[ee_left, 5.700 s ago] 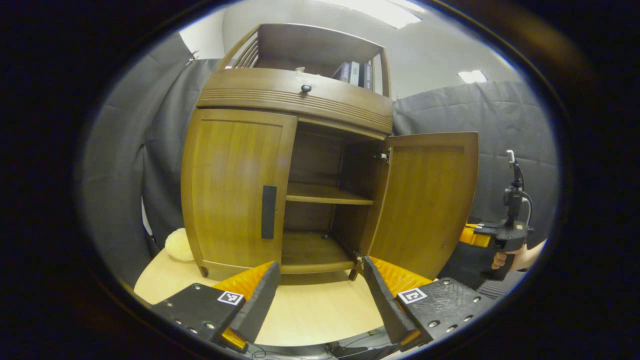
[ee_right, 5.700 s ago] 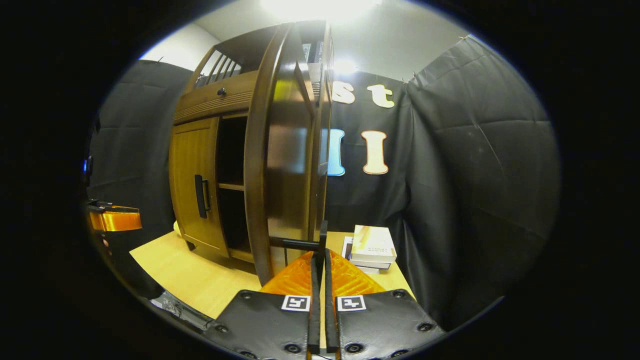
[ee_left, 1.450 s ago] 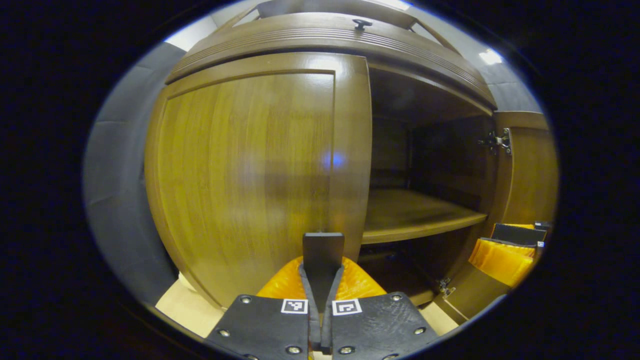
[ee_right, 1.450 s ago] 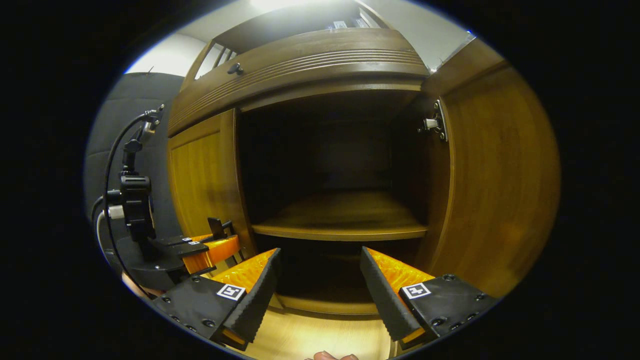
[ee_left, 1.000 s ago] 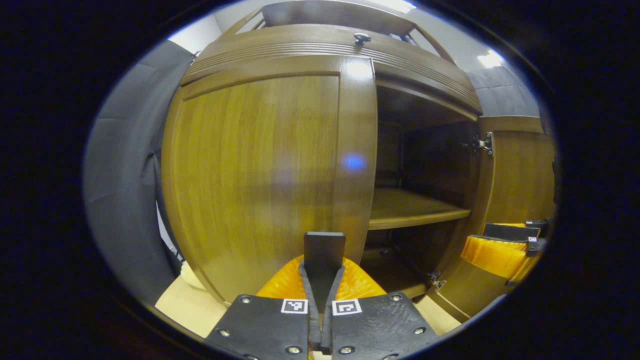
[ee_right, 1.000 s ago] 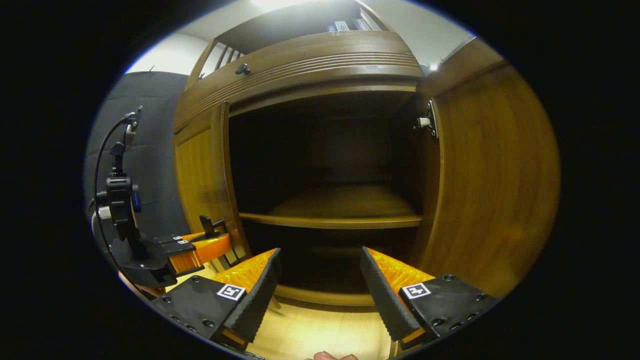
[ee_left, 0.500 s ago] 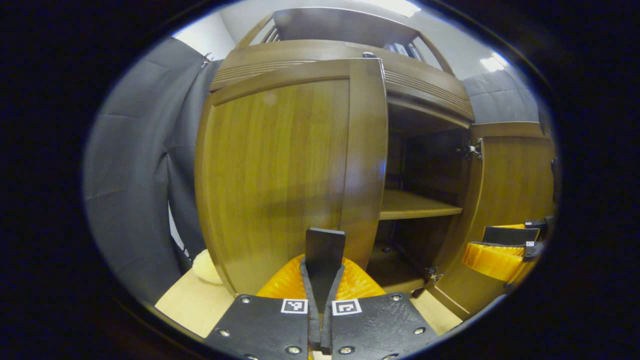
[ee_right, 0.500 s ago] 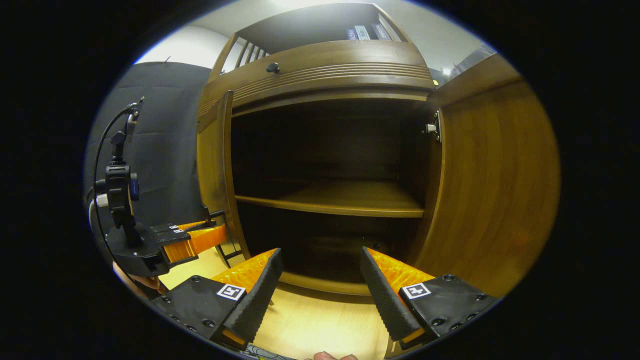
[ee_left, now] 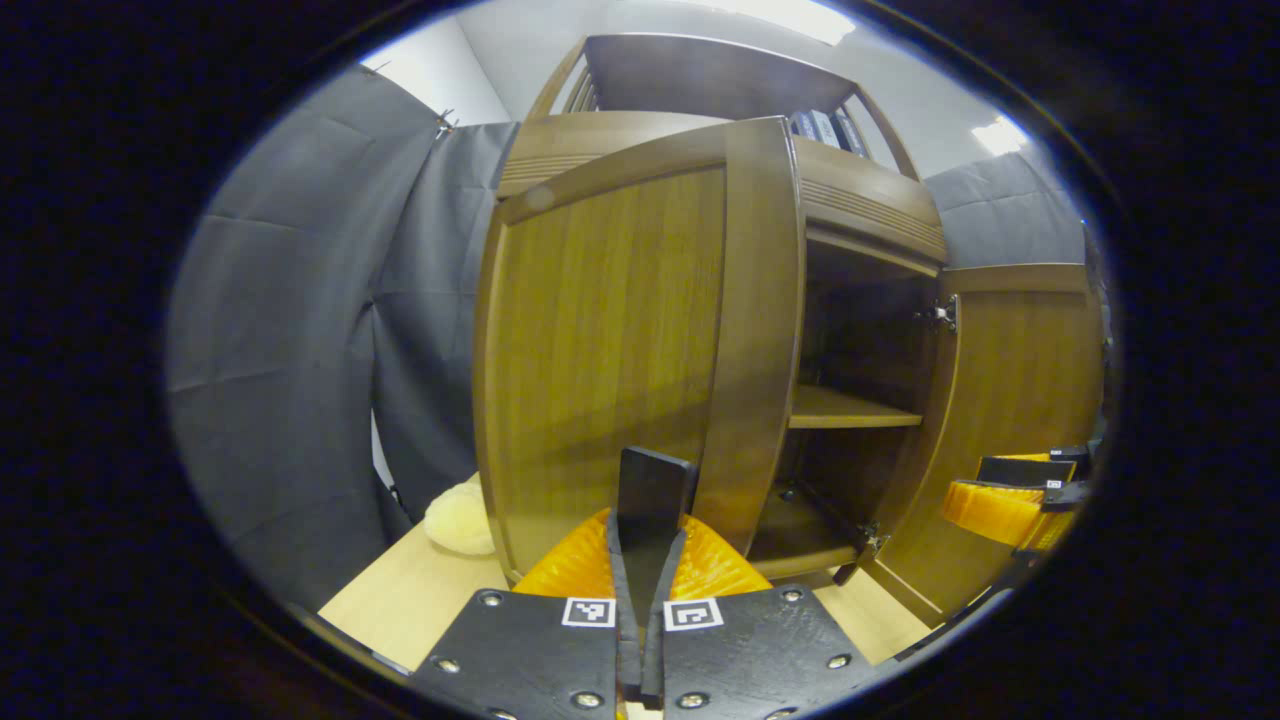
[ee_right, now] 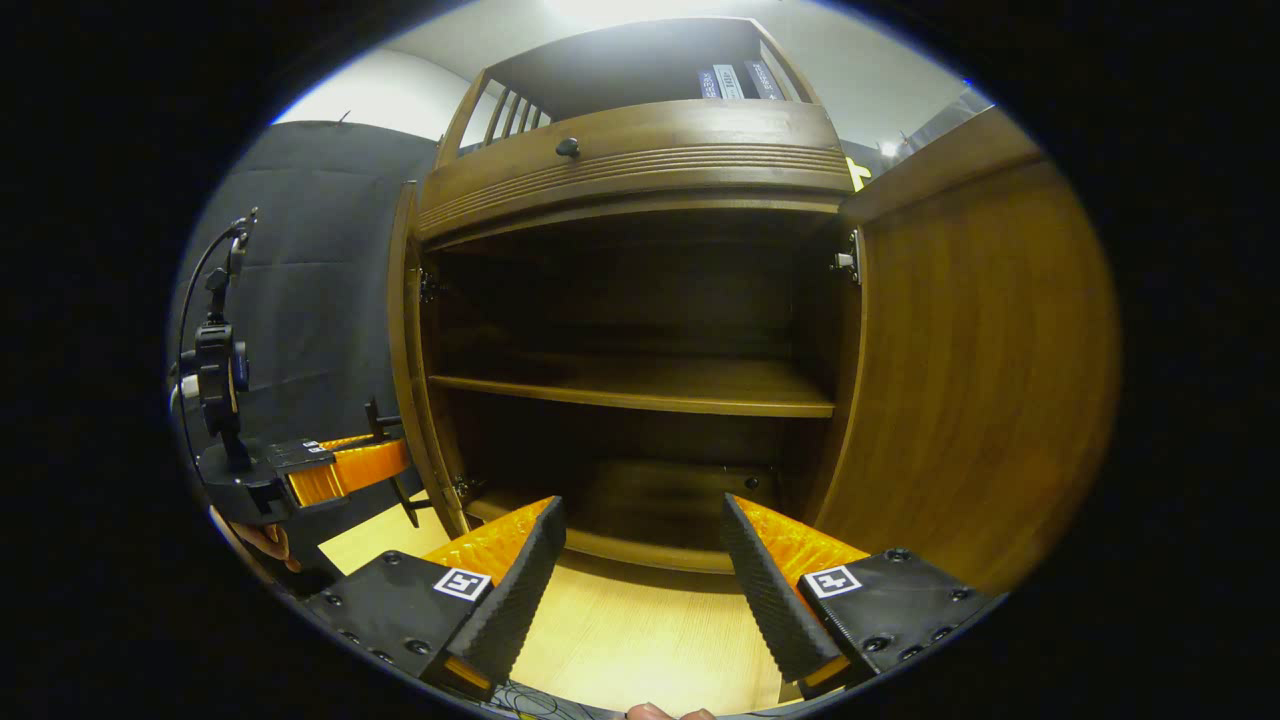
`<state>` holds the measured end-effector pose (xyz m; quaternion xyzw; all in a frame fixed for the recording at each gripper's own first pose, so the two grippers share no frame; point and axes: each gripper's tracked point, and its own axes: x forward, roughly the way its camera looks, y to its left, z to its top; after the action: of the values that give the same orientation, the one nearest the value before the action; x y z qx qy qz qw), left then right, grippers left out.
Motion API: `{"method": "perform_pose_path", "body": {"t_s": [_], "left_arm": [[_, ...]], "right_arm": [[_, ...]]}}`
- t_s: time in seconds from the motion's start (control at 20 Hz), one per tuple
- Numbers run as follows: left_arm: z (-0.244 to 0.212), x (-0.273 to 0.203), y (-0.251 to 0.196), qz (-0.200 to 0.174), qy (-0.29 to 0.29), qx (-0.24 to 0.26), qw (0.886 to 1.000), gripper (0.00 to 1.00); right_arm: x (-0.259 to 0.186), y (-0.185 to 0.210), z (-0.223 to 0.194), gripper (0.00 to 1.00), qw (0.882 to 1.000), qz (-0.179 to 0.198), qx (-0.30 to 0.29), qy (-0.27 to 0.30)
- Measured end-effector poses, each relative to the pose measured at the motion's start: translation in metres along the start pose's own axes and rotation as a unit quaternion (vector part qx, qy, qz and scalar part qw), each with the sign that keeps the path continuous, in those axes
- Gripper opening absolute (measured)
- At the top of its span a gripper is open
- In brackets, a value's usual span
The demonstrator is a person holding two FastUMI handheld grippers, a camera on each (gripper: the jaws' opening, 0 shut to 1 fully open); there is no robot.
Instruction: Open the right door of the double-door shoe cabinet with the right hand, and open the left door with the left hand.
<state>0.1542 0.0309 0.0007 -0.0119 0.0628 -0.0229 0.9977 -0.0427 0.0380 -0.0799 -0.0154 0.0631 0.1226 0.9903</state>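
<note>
In the left gripper view the wooden shoe cabinet's left door [ee_left: 610, 340] stands swung out towards me. My left gripper [ee_left: 647, 545] is shut on its black handle [ee_left: 653, 483]. The right door [ee_left: 1010, 400] stands wide open, with the right gripper [ee_left: 1010, 492] in front of it. In the right gripper view my right gripper [ee_right: 640, 580] is open and holds nothing, facing the cabinet's open inside and its shelf [ee_right: 640, 388]. The left door [ee_right: 408, 360] is seen edge-on there, with the left gripper [ee_right: 345, 468] on its handle. The right door [ee_right: 980, 370] is close on the right.
The cabinet stands on a light wooden table [ee_right: 640, 640]. A cream soft thing [ee_left: 455, 520] lies by the cabinet's left foot. A drawer knob [ee_right: 567, 147] and books [ee_right: 730, 80] sit above the doors. A hand [ee_right: 265, 540] holds the left gripper.
The left door has swung further outward with my left gripper shut on its handle. The right gripper has stayed open and drawn back slightly from the cabinet.
</note>
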Motion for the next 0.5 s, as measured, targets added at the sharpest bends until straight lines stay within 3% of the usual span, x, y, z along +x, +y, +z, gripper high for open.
{"method": "perform_pose_path", "body": {"t_s": [0.5], "left_arm": [[0.001,-0.025,0.035,0.032,-0.008,0.004,0.999,0.03]], "right_arm": [[-0.011,0.02,0.001,0.93,1.0,0.01,0.013,-0.008]]}}
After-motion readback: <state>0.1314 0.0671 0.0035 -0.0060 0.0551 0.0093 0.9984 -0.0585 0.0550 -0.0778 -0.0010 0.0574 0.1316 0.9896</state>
